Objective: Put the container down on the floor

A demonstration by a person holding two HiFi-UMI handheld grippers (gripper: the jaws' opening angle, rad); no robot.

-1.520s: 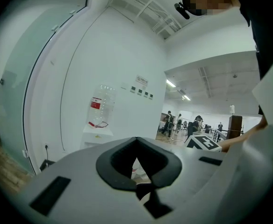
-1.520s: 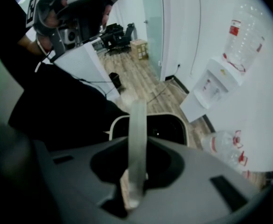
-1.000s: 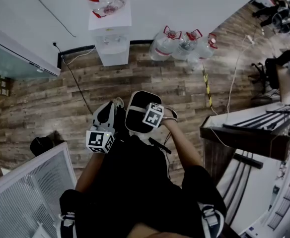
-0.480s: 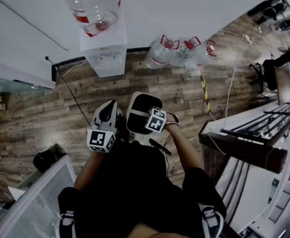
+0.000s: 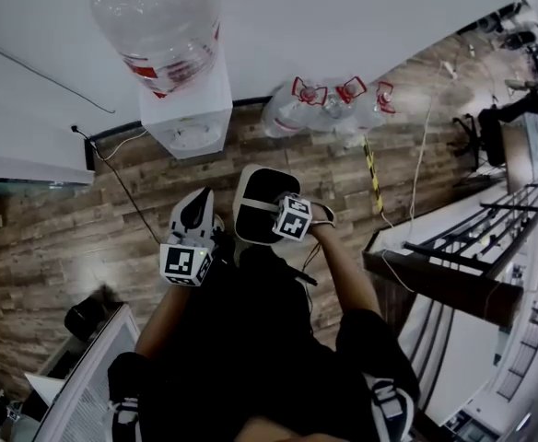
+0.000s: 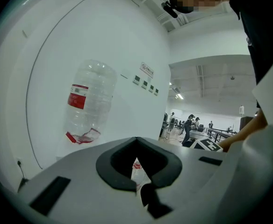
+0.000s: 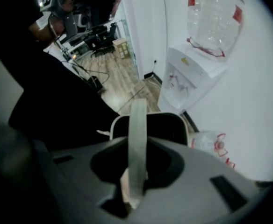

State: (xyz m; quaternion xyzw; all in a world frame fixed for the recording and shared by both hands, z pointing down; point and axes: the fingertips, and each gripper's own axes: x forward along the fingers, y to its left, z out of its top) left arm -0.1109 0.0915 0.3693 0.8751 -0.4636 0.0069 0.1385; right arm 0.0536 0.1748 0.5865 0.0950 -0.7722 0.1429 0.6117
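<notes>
Nearing the water dispenser (image 5: 187, 118), right gripper (image 7: 135, 181) clamped on the handle (image 7: 137, 125) of the container (image 5: 255, 201), left gripper (image 6: 139, 183) closed, empty; container hangs clear of the floor (image 5: 85, 238), set-down not yet begun.

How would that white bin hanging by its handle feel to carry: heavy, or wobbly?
Probably light: the container hangs from one thin band handle pinched in the right gripper alone, and nothing shows in its dark inside. Likely to swing, since it dangles freely under the jaws. The flat handle looks bendy, so it may twist.
</notes>
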